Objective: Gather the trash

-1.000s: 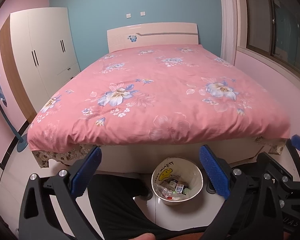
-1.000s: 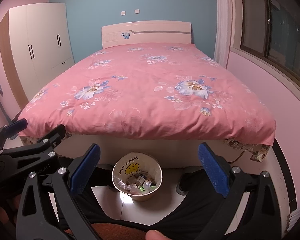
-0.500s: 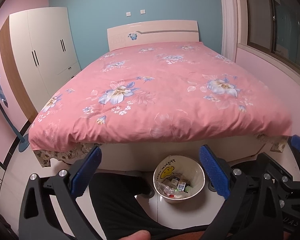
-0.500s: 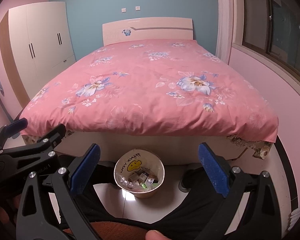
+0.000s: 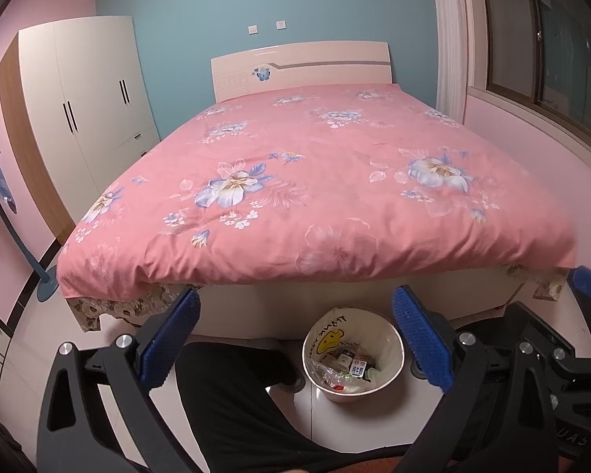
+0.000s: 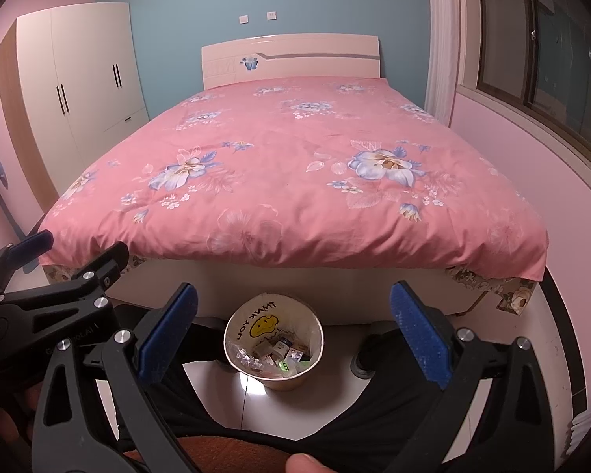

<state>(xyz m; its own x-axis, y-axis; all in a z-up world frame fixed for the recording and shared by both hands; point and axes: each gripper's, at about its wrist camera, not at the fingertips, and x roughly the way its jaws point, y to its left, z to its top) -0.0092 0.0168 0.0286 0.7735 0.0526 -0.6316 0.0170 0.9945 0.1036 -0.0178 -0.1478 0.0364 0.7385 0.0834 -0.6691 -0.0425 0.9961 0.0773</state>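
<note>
— Pink floral quilt on the wide bed (image 5: 327, 181) fills the room ahead; where's the trash?

— In the round cream wastebasket (image 6: 274, 345) on the floor, between the right gripper's (image 6: 293, 333) spread fingers. The left gripper (image 5: 295, 337) is likewise spread, empty.

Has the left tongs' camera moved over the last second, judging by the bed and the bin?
Yes. The bin sits slightly farther right and the headboard slightly higher in the left view than before, so the left tongs tipped down and drifted left.
</note>
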